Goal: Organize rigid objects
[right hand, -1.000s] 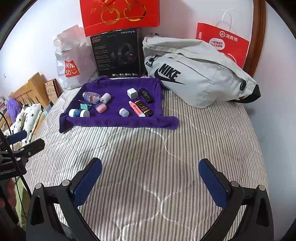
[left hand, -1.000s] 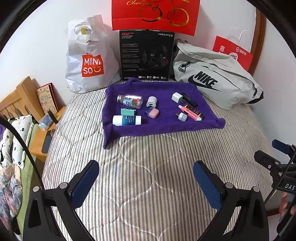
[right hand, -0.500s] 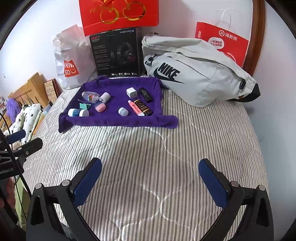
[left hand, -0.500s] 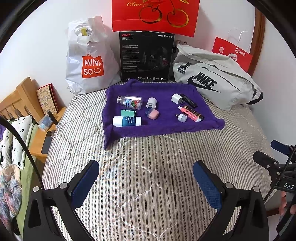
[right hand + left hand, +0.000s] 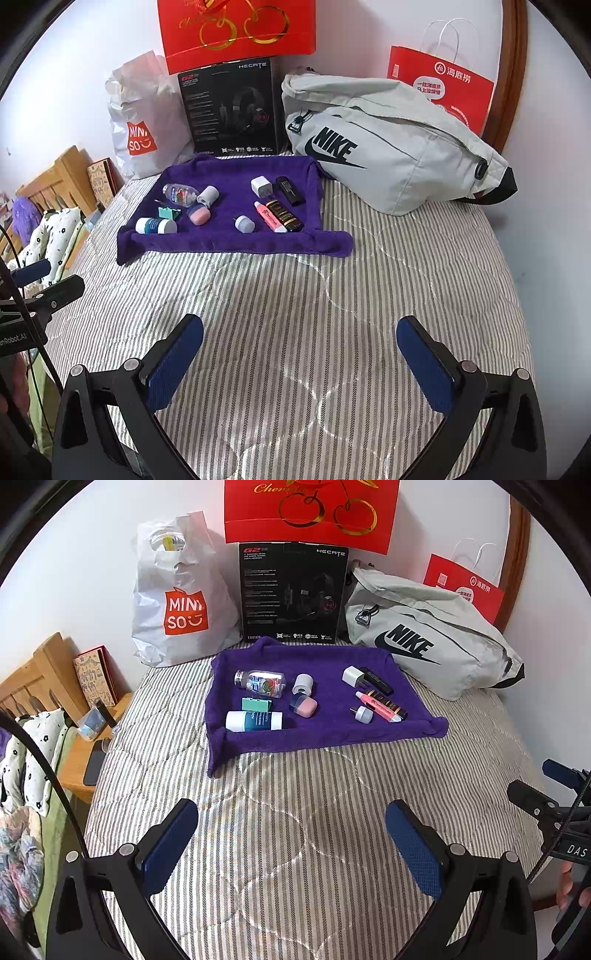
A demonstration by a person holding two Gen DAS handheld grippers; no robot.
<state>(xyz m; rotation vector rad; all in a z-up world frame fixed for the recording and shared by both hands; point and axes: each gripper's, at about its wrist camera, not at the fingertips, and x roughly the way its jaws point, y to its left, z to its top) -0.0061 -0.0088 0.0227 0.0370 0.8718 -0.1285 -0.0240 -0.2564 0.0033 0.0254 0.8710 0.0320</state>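
Observation:
A purple towel (image 5: 325,731) (image 5: 229,242) lies on the striped bed with several small items on it: a clear bottle (image 5: 260,683) (image 5: 179,194), a white-and-teal tube (image 5: 254,720) (image 5: 155,226), a pink-and-blue case (image 5: 303,705) (image 5: 198,215), a white charger (image 5: 351,675) (image 5: 261,186), a pink marker (image 5: 376,707) (image 5: 269,217) and a black stick (image 5: 376,681) (image 5: 290,191). My left gripper (image 5: 291,845) is open over bare quilt, well short of the towel. Over the quilt nearer the bed's right side, my right gripper (image 5: 300,362) is also open and holds nothing.
A white Miniso bag (image 5: 177,602), a black headset box (image 5: 291,594), a grey Nike bag (image 5: 388,147) and red paper bags (image 5: 439,85) line the wall behind the towel. A wooden nightstand (image 5: 92,760) stands left of the bed. A hand (image 5: 569,890) shows at the right edge.
Both grippers have eased slightly forward toward the towel; both stay open. Nothing on the towel has moved.

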